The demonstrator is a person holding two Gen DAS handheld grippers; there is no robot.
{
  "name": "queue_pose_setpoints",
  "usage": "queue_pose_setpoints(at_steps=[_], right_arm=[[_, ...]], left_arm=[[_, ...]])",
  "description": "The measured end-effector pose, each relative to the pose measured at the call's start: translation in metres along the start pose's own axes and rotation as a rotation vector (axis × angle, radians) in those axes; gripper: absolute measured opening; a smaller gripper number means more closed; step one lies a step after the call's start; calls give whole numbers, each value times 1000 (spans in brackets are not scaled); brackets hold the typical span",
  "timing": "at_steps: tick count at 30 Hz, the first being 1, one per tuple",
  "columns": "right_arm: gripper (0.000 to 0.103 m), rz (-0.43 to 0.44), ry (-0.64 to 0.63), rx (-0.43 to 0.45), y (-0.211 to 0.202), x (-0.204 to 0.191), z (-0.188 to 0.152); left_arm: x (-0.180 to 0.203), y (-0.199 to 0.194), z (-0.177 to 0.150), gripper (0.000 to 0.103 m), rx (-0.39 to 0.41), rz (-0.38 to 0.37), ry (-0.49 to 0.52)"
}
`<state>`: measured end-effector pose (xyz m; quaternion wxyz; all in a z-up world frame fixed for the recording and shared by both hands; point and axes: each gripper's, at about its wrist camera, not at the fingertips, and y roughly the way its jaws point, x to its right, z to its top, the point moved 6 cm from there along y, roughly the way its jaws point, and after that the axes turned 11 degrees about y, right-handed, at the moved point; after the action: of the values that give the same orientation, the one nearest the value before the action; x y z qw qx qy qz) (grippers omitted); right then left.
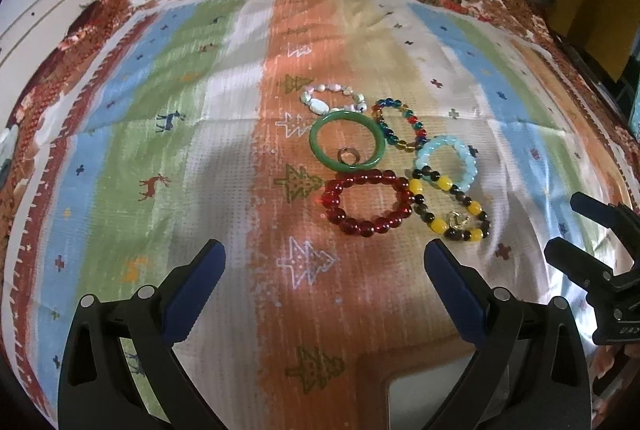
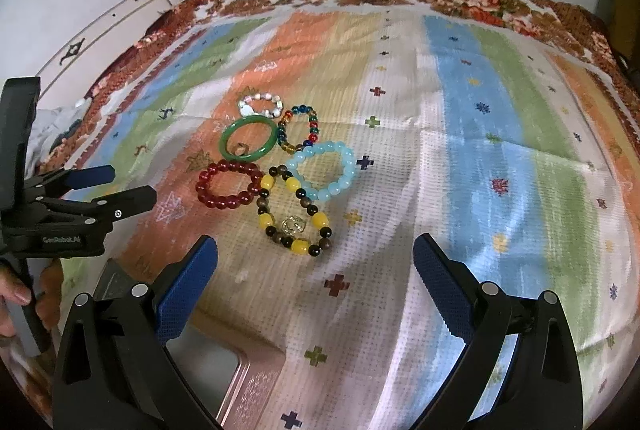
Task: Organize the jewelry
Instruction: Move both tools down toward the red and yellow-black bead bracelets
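Observation:
Several bracelets lie clustered on a striped cloth: a red bead bracelet [image 1: 368,202] [image 2: 230,184], a green bangle [image 1: 347,139] [image 2: 249,138] with a small ring [image 1: 347,157] inside it, a yellow and dark bead bracelet [image 1: 450,208] [image 2: 294,212], a light blue one [image 1: 447,162] [image 2: 323,172], a multicoloured one [image 1: 400,124] [image 2: 299,128] and a white pearl one [image 1: 334,98] [image 2: 262,106]. My left gripper [image 1: 325,254] is open and empty just short of the red bracelet. My right gripper [image 2: 315,250] is open and empty near the yellow bracelet.
A pink box [image 2: 256,382] [image 1: 420,362] with a pale inside lies at the near edge under the grippers. The right gripper shows at the right of the left wrist view [image 1: 600,254]; the left one at the left of the right wrist view [image 2: 80,206]. A wall stands behind.

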<state>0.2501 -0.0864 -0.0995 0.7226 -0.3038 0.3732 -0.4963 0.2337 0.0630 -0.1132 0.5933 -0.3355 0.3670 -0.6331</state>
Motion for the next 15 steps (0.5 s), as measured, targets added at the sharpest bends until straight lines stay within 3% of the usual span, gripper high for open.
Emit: queue_pose_setpoints(at_steps=[15], right_arm=[[99, -9, 7, -91, 38, -1, 14]], left_arm=[[-10, 42, 7, 97, -102, 4, -11]])
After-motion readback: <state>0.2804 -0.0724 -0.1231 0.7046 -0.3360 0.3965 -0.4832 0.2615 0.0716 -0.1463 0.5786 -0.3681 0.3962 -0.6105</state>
